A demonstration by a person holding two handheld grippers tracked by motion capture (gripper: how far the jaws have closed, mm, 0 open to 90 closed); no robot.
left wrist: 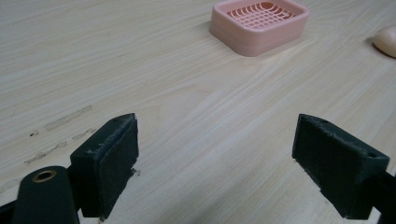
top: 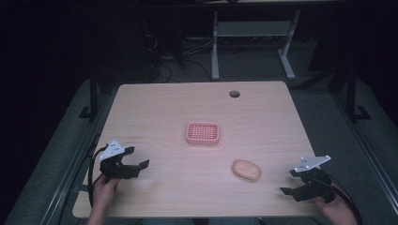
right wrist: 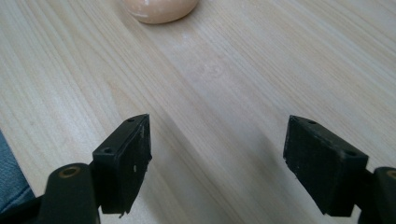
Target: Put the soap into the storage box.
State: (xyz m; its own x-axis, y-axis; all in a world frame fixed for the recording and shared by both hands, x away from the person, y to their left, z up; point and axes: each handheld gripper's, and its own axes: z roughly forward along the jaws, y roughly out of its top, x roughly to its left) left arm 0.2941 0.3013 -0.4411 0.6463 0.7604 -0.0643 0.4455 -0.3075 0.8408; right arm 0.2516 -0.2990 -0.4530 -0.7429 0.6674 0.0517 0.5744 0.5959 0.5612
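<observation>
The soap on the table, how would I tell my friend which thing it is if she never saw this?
Start at the light wooden table and find the pink soap dish near its middle. Come toward the person's side and a little to the right, and the soap lies bare on the wood, closer to the right hand-held gripper. It is the smooth, rounded peach-orange lump, while the dish is square with a grid of holes.
</observation>
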